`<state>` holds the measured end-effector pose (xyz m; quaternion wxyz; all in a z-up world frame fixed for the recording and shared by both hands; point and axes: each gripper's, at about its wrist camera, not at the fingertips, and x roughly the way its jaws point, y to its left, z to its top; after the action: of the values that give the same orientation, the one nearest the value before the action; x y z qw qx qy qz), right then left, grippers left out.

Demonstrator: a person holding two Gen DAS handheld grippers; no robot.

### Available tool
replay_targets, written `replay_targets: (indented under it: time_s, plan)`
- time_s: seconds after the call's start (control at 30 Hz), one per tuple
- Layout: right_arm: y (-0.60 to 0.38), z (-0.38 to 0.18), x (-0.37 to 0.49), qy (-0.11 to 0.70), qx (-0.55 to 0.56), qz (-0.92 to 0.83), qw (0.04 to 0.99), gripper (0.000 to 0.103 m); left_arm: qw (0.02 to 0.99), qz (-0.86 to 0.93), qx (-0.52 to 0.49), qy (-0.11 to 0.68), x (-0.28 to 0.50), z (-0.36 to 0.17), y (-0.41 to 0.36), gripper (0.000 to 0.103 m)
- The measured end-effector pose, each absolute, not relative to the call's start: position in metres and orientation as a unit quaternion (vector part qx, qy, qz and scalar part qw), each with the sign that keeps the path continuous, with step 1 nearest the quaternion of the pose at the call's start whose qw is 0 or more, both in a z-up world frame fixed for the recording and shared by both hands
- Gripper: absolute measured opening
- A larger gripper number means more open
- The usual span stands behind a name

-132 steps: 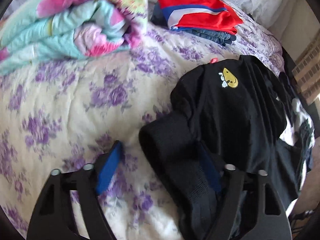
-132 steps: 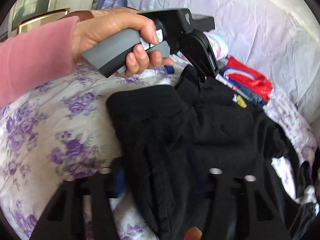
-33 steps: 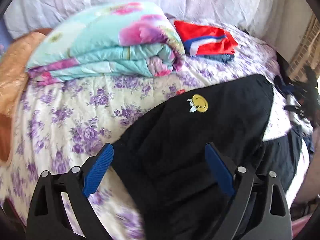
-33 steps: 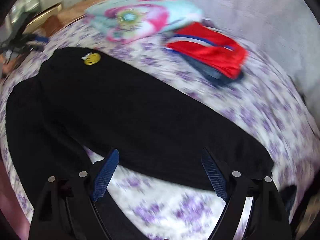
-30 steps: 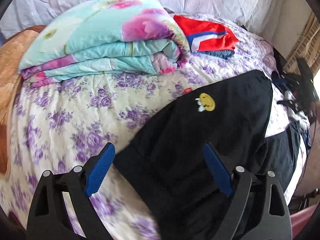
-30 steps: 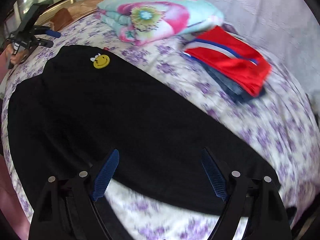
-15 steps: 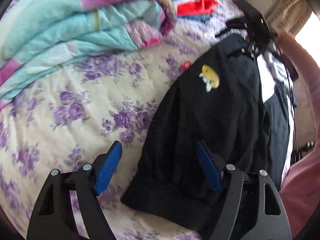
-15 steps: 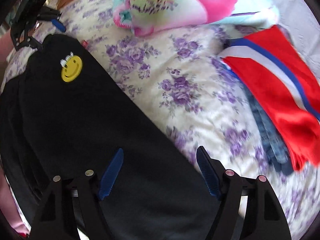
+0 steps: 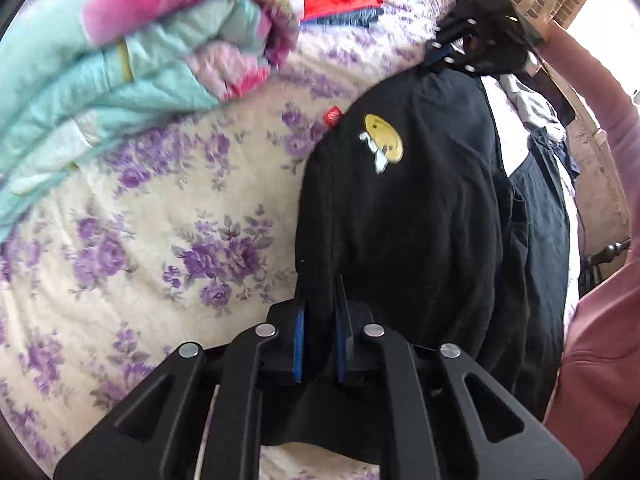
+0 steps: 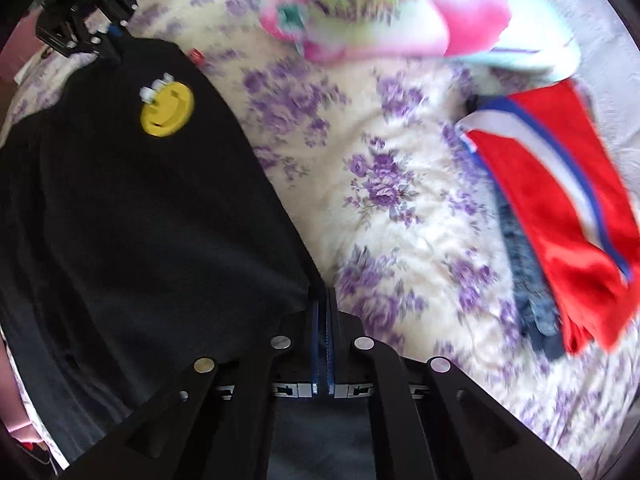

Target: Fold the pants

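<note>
Both claws are on the black pants (image 9: 400,216) right now. The left gripper (image 9: 319,292) has its blue pads pressed in on a fold of the fabric at one corner of the garment, pinching it. The right gripper (image 10: 322,300) has its pads almost together, nipping the pants' edge where the black cloth meets the sheet. In the left wrist view that same right gripper (image 9: 448,56) sits at the far corner of the pants; in the right wrist view the left gripper (image 10: 100,40) sits at the opposite far corner.

The pants lie flat along the flowered bedsheet (image 9: 160,220), and the yellow smiley patch (image 9: 383,142) faces up near the end the left gripper holds. A small red tag (image 9: 333,115) pokes out at the pants' edge just beside the patch. Beyond the pants, across a strip of sheet, rests a folded quilt (image 9: 120,60) in teal and pink. Near the quilt, well apart from the pants, sits a red garment (image 10: 560,208) with white and blue stripes on top of folded denim (image 10: 528,280). A pink sleeve (image 9: 600,300) shows on the pants' other side.
</note>
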<state>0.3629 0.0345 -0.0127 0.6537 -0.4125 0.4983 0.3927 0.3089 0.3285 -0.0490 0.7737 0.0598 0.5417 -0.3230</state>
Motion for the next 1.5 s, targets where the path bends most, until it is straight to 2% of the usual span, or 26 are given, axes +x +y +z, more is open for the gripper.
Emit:
replay_targets:
  time_s: [0.23,0.4,0.5,0.67,0.87,0.93,0.97,1.0,1.03,1.1,1.13,1.2,1.23,1.3,1.37,1.5]
  plan:
    - [0.006,0.069,0.261,0.413,-0.435,0.371,0.709,0.003,0.812,-0.321,0.096,0.477,0.255,0.016,0.307,0.009]
    - [-0.008,0.094,0.152,0.37,-0.451,0.375,0.72,0.003,0.82,-0.341,0.161,0.431,0.168,0.044,0.276,0.009]
    - [-0.014,0.084,0.099,0.362,-0.455,0.39,0.714,0.003,0.817,-0.348,0.18,0.422,0.119,0.04,0.264,0.009]
    - [-0.022,0.028,0.017,0.367,-0.47,0.398,0.697,0.003,0.802,-0.35,0.203,0.439,0.062,0.001,0.251,0.009]
    - [-0.035,-0.033,-0.007,0.385,-0.456,0.364,0.715,0.005,0.805,-0.322,0.186,0.462,0.043,-0.045,0.251,0.01]
    - [-0.039,-0.029,-0.008,0.383,-0.432,0.353,0.736,0.01,0.814,-0.312,0.167,0.461,0.043,-0.046,0.255,0.012]
    - [-0.042,-0.024,-0.009,0.389,-0.417,0.353,0.742,0.013,0.819,-0.304,0.161,0.46,0.041,-0.042,0.256,0.015]
    - [-0.048,-0.013,-0.009,0.399,-0.387,0.36,0.749,0.025,0.822,-0.298,0.162,0.458,0.038,-0.038,0.257,0.018]
    - [-0.053,-0.005,-0.008,0.402,-0.365,0.365,0.756,0.043,0.827,-0.289,0.169,0.451,0.032,-0.028,0.256,0.022]
    - [-0.068,0.013,-0.007,0.393,-0.319,0.352,0.788,0.059,0.841,-0.285,0.177,0.424,0.015,-0.009,0.251,0.046]
    - [-0.077,0.028,-0.002,0.387,-0.294,0.334,0.808,0.059,0.853,-0.289,0.175,0.398,0.007,0.007,0.247,0.053]
    - [-0.094,0.053,0.022,0.38,-0.244,0.278,0.848,0.059,0.87,-0.29,0.166,0.362,0.002,0.029,0.235,0.082]
    - [-0.101,0.061,0.034,0.377,-0.223,0.246,0.865,0.065,0.879,-0.284,0.162,0.346,0.004,0.037,0.225,0.087]
    - [-0.12,0.077,0.072,0.387,-0.158,0.169,0.893,0.073,0.888,-0.292,0.151,0.322,0.008,0.044,0.203,0.091]
    - [-0.138,0.08,0.1,0.414,-0.096,0.114,0.898,0.073,0.885,-0.311,0.128,0.322,0.024,0.043,0.177,0.092]
    - [-0.163,0.063,0.177,0.466,0.018,0.003,0.884,0.073,0.852,-0.342,0.088,0.386,0.074,0.005,0.126,0.092]
